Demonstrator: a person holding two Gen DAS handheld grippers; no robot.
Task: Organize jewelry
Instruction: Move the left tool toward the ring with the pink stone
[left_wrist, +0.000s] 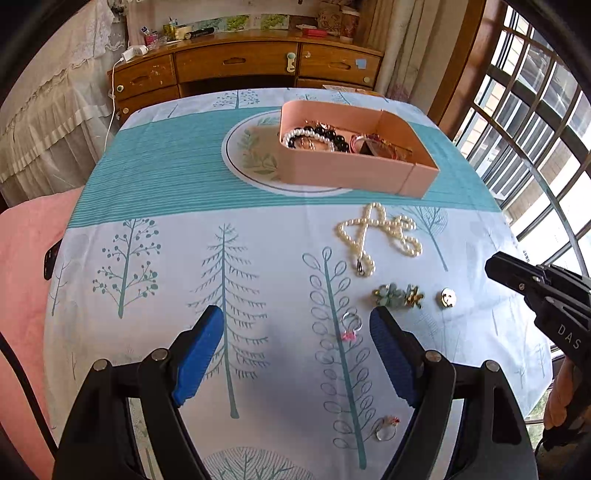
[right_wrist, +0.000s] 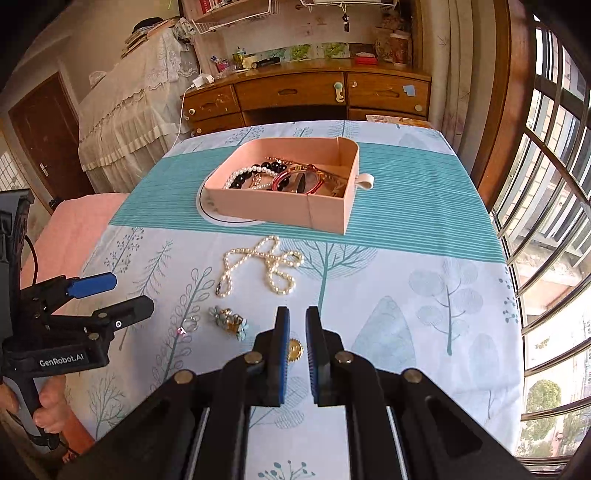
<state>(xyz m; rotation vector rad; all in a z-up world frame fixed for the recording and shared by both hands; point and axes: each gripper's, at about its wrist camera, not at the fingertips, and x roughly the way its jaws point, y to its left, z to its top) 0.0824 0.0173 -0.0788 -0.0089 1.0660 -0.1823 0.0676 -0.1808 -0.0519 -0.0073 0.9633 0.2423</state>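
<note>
- On the surface (left_wrist: 155, 192), past the teal band, sits the pink box (left_wrist: 354, 170); its long axis runs left to right and slightly toward the window, with the tab end on the right.
- Inside the box: a white bead bracelet (left_wrist: 306, 137), black beads (left_wrist: 332, 134) and a red bangle (right_wrist: 295, 181), all heaped together.
- Just in front of the box lies the pearl necklace (right_wrist: 258, 264), loosely looped; its clasp end trails toward the near edge.
- Nearer still, a flower brooch (left_wrist: 397, 295), and beside it toward the window, a gold button (left_wrist: 448, 297).
- Left gripper (left_wrist: 297, 334) hovers wide open, blue pads spread, nothing held; a ring (left_wrist: 351, 325) with a pink stone lies on the cloth between its fingertips in that view.
- A second ring (left_wrist: 386, 430) lies closer in, beside the left gripper's right finger.
- Right gripper (right_wrist: 297, 332) has its jaws narrowed to a slim gap and points at the box; the gold button shows in that gap, and I cannot tell whether the pads touch it.
</note>
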